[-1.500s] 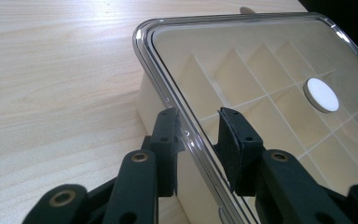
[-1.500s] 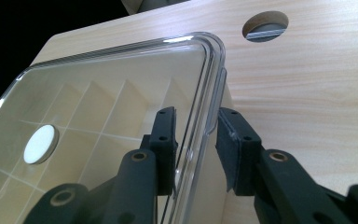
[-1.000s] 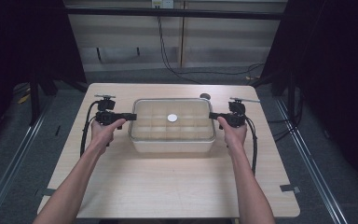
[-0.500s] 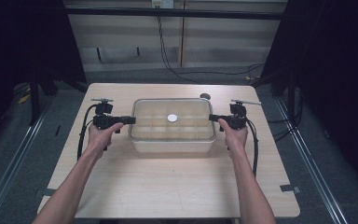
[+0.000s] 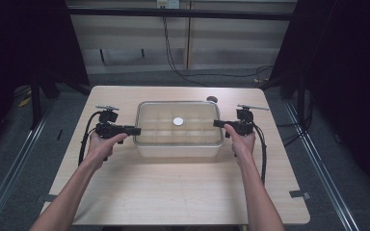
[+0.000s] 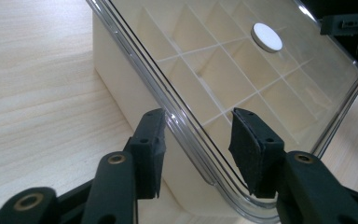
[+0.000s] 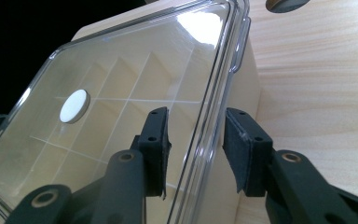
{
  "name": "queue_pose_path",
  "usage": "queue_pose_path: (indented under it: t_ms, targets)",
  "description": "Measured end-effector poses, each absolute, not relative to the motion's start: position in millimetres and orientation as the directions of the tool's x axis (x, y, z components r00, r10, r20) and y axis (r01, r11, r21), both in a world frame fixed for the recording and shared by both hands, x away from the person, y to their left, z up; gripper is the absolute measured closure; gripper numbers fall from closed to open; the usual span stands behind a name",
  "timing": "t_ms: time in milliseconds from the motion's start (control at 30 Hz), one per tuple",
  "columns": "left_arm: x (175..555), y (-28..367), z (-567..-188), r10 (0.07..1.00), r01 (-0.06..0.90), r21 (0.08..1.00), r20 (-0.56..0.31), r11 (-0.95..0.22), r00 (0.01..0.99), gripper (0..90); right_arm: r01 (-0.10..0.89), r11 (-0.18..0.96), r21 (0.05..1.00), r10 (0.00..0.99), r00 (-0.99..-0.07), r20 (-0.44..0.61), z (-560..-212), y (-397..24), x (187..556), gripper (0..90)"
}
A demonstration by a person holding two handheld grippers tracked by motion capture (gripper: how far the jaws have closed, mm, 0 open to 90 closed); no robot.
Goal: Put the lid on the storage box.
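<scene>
Clear-lidded cream divider box point(image 5: 178, 144) sits between both grippers' just-opened jaws, lid rim unpinched.

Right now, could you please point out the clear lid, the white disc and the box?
clear lid point(image 5: 192, 130), high view, bare middle.
white disc point(image 5: 178, 121), high view, its centre.
box point(image 5: 178, 150), high view, front wall.

Recording lab, wooden table point(image 5: 173, 192), black curtains point(image 5: 29, 43), floor cables point(image 5: 173, 53), metal rails point(image 5: 9, 178)
</scene>
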State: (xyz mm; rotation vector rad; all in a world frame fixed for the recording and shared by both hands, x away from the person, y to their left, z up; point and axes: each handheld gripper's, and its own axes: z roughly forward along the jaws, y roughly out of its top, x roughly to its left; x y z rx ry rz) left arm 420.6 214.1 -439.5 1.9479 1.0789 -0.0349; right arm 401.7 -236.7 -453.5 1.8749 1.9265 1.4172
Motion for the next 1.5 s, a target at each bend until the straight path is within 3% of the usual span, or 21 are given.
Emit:
queue_pose_path:
  t_ms: [167, 300, 400, 467, 633, 1000, 1133, 1233, 1500]
  targets:
    - [415.7, 213.9, -436.2, 0.658, 0.665, 0.699, -0.373, -0.265, 0.654, 59.8, 0.736, -0.198, 0.648, 0.814, -0.244, 0.527, -453.0, -239.4, 398.6, 61.2]
    - [421.0, 211.0, -436.8, 0.689, 0.674, 0.693, -0.358, -0.256, 0.63, 56.4, 0.73, -0.188, 0.657, 0.828, -0.242, 0.505, -451.7, -236.6, 397.5, 62.6]
    - [423.1, 210.0, -433.3, 0.708, 0.665, 0.702, -0.334, -0.254, 0.622, 64.9, 0.72, -0.173, 0.672, 0.848, -0.238, 0.474, -448.9, -234.9, 396.2, 68.0]
    - [425.5, 207.9, -434.2, 0.718, 0.672, 0.697, -0.333, -0.25, 0.612, 62.9, 0.714, -0.176, 0.678, 0.859, -0.225, 0.459, -446.2, -234.9, 395.6, 72.5]
    - [430.7, 208.6, -437.2, 0.728, 0.682, 0.7, -0.351, -0.214, 0.589, 60.8, 0.704, -0.142, 0.695, 0.883, -0.227, 0.41, -443.4, -230.7, 394.7, 72.5]
    - [438.4, 203.2, -439.6, 0.743, 0.684, 0.707, -0.36, -0.178, 0.564, 60.4, 0.717, -0.174, 0.675, 0.86, -0.223, 0.459, -446.7, -236.5, 389.3, 70.9]
    - [436.4, 206.0, -441.7, 0.738, 0.689, 0.704, -0.371, -0.172, 0.564, 56.2, 0.717, -0.157, 0.679, 0.863, -0.234, 0.447, -446.9, -234.1, 390.3, 64.8]
    - [433.1, 209.1, -441.6, 0.736, 0.688, 0.706, -0.375, -0.168, 0.564, 48.6, 0.714, -0.134, 0.687, 0.873, -0.243, 0.423, -447.9, -233.3, 387.5, 54.0]
    - [403.1, 233.1, -425.6, 0.734, 0.642, 0.748, -0.338, -0.171, 0.589, 39.9, 0.646, -0.074, 0.76, 0.871, -0.33, 0.365, -430.5, -233.8, 357.2, 46.3]
